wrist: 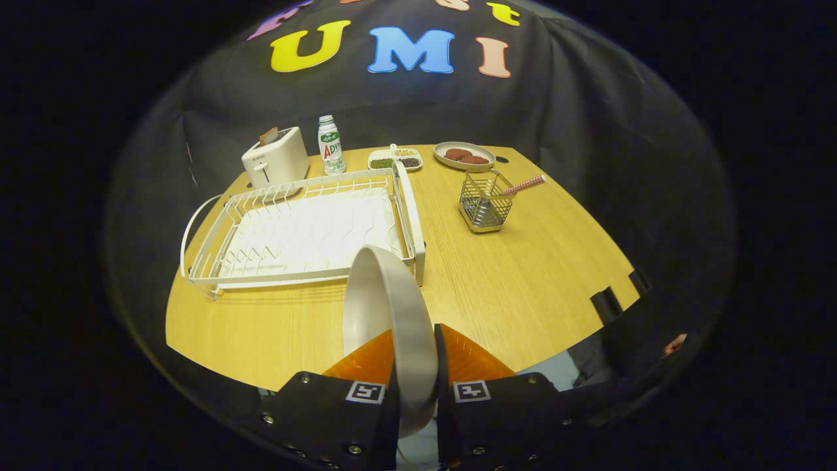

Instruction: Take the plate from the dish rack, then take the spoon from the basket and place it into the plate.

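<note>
Gripper point(415, 356) jaws pinching the plate point(392, 314) on edge; one finger on each face of it, plate held upright and slightly tilted, above the near part of the desk point(523, 281); plate is clear of the dish rack point(301, 229), which sits just beyond it on the desk's left half, white wire frame over a white tray, no dishes in it. Wire basket point(485, 203) stands well right of the rack, beyond the fingers; spoon point(523, 186) leans in it, pink striped handle sticking out to the right. Far edge of desk: toaster point(274, 157) with a slice in the slot, bottle point(331, 145) beside it, divided dish point(395, 159) of grains, then a small plate of food point(465, 156) behind the basket.
</note>
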The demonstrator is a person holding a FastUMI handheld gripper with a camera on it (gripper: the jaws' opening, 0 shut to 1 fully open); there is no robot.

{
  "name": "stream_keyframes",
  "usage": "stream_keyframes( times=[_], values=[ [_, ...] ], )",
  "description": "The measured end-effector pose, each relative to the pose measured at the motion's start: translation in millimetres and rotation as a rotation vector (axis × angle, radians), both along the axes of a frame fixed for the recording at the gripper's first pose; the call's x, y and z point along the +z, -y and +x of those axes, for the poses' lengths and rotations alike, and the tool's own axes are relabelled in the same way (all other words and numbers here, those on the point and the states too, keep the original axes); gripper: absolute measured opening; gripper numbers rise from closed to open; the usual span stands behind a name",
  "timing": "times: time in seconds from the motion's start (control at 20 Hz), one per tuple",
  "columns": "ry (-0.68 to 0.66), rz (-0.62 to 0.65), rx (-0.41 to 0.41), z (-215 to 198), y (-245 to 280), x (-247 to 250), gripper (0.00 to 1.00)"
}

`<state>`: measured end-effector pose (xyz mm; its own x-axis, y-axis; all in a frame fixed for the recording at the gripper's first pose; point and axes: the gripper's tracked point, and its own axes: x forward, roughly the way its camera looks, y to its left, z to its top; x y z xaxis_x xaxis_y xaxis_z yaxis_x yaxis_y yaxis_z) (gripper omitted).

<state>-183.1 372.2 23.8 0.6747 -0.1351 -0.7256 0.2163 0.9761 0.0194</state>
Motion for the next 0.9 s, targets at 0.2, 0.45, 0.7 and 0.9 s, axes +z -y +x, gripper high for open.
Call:
stream_keyframes(
  times=[0.2, 0.45, 0.7, 0.9],
  values=[
    [-0.018, 0.204, -0.048, 5, -15, -22, 0.23],
    [-0.048, 0.448, -0.134, 2, -30, -49, 0.23],
    [-0.055, 0.591, -0.177, 9, -39, -78, 0.23],
    [-0.074, 0.616, -0.177, 12, -40, -90, 0.27]
  ],
)
